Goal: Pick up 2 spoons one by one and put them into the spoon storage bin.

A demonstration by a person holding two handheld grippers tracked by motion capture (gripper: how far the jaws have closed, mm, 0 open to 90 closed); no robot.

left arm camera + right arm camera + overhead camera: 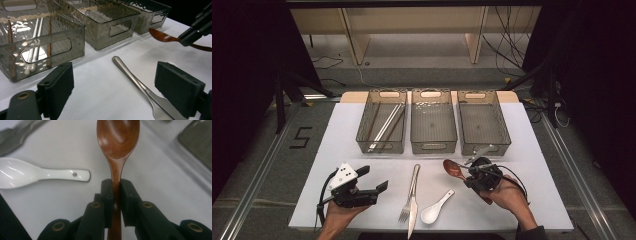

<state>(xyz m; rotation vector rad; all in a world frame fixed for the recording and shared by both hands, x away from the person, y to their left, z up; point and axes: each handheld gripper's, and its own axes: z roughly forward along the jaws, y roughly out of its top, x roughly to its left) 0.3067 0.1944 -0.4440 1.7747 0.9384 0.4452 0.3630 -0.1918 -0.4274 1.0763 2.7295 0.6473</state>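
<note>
My right gripper is shut on the handle of a brown wooden spoon, whose bowl points away from the jaws, left over the white table. That spoon hangs above the table in the left gripper view, with the right gripper behind it. A white ceramic spoon lies on the table below it. My left gripper stands open at the front left with nothing between its jaws, pointed toward a metal fork and knife.
Three grey see-through bins stand in a row at the back: the left bin holds several chopsticks, the middle bin and the right bin look bare. A silvery piece lies before the right bin.
</note>
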